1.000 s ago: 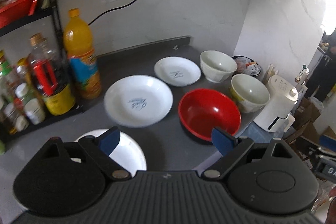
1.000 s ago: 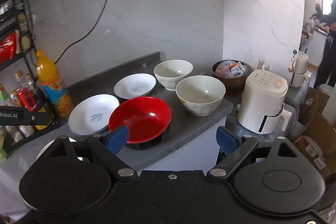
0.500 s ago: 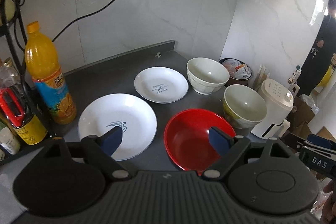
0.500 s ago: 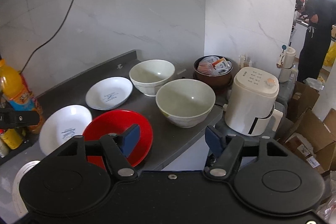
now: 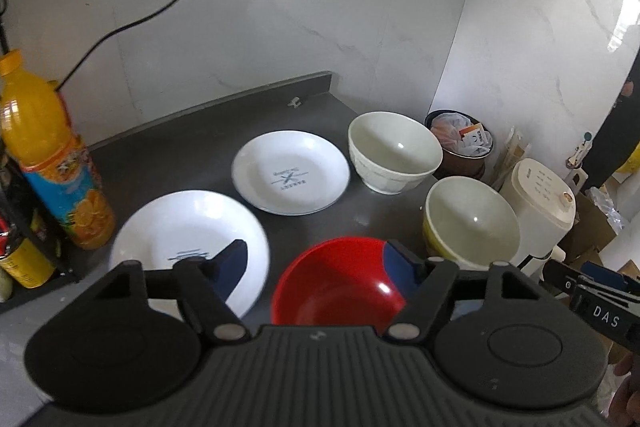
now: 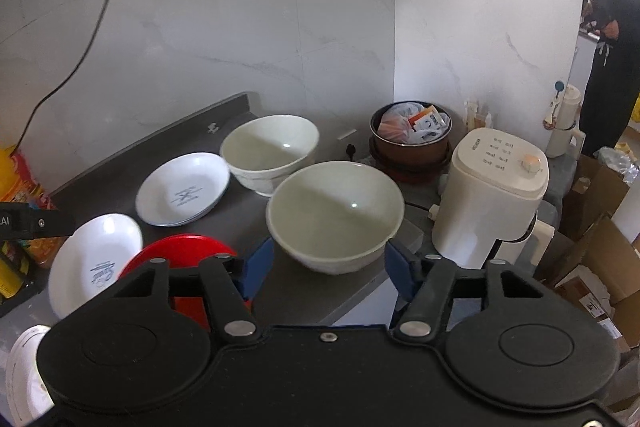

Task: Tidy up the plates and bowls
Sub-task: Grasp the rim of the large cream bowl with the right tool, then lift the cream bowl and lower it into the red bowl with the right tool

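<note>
On the grey counter point(image 5: 192, 143), your open left gripper point(image 5: 316, 263) hovers over the red bowl point(image 5: 336, 287), holding nothing. Your right gripper point(image 6: 330, 267), spread wide and empty, frames the nearer cream bowl point(image 6: 336, 215). Two white plates point(image 5: 290, 171) carry unreadable blue print. The other gripper's body reads "DAS" point(image 5: 606, 317).

red bowl point(image 5: 336, 287), white plates point(image 5: 291, 171), grey counter point(image 5: 180, 155), blue fingers point(image 6: 259, 263)

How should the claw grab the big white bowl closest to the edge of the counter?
Pinch the rim of the near white bowl, one finger inside and one outside, coming down from above on the side facing the right claw. It sits upright and empty, and its wall looks too wide to span. The open claw probably fits over that thin rim.
</note>
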